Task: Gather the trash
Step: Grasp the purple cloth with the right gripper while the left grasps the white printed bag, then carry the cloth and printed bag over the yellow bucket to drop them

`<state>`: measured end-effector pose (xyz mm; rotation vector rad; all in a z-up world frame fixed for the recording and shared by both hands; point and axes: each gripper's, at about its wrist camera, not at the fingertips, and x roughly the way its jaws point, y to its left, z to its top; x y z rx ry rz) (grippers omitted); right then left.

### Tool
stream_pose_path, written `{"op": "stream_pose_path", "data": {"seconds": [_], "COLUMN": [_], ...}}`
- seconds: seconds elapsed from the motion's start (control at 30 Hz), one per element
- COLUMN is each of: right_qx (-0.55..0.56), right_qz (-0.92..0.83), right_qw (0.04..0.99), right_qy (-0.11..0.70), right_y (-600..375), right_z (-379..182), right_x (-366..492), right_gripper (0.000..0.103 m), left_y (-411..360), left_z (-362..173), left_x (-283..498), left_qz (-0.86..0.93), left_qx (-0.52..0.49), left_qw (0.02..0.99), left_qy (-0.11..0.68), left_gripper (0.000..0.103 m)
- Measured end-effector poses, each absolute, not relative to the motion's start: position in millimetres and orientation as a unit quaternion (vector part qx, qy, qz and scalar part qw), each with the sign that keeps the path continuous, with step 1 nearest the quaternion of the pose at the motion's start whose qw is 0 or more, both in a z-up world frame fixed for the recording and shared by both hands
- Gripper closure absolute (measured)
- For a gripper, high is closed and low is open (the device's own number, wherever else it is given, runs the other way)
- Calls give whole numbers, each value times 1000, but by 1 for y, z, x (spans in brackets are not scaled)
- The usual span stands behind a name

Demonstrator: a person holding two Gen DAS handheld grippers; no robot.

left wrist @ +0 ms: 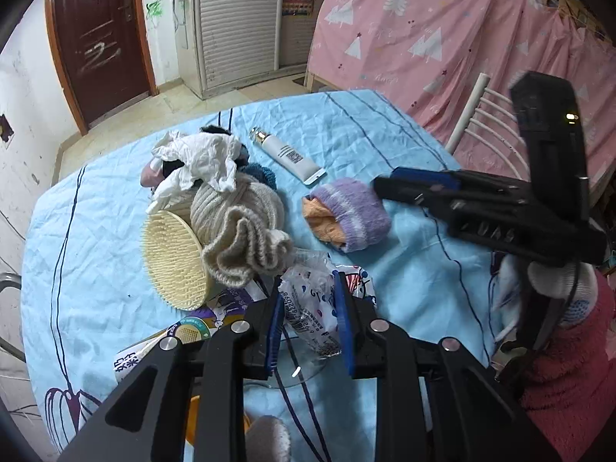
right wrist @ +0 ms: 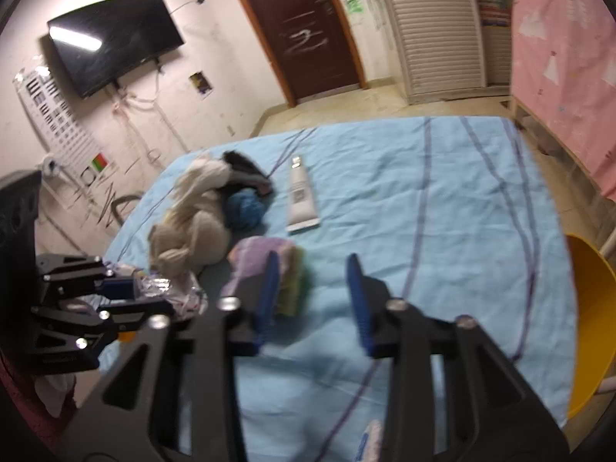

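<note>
Crowding plastic wrapper (left wrist: 312,300): knit hat (left wrist: 246,231), round brush (left wrist: 175,260), purple sock (left wrist: 352,217).

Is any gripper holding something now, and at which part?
The left gripper pinches the crumpled plastic wrapper across its middle; the right gripper holds nothing.

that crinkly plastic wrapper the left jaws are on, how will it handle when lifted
Probably floppy: the plastic wrapper looks thin and crumpled, squeezed narrow between the left gripper jaws. Likely very light, so it should lift easily. Its glossy film may be slippery, and the loose end could drag across the blue tablecloth.
</note>
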<state>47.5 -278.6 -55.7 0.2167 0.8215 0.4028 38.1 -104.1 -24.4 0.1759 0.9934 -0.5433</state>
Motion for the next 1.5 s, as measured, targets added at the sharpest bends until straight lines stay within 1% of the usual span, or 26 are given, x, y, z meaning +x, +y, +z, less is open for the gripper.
{"op": "stream_pose_path", "data": {"seconds": [0.07,0.37,0.43,0.47,0.5,0.6,0.9,1.07,1.3,1.5], "right_qx": [96,37,26,22,20,23,84,108,138,168], "right_qz": [199,187,191,193,190,190,169,139,92,58], "right_qw": [890,880,881,882,885,890,913,926,936,938], "right_qy": [400,435,432,429,424,413,361,335,312,297], "right_y": [-270,-244,-240,-238,-236,-235,-280,-317,-371,-415], "right_z": [-56,-69,-69,-69,-68,-65,-34,-20,-14,-20], "right_x": [49,64,62,62,61,59,47,37,23,12], "right_gripper": [40,40,56,70,77,83,83,83,83,83], "left_y": [-103,-84,-80,-78,-78,-74,-69,-80,-125,-166], "left_z": [-22,-4,2,4,5,13,47,66,79,81], "left_x": [35,20,19,19,20,21,25,29,31,32], "left_qz": [-258,-261,-261,-260,-259,-256,-247,-254,-281,-304], "left_qx": [83,76,73,71,69,63,45,42,63,74], "left_qw": [842,853,856,858,859,865,887,895,893,885], "left_qy": [466,446,441,438,436,428,387,365,347,344], "left_gripper": [88,88,88,88,88,88,88,88,88,88]}}
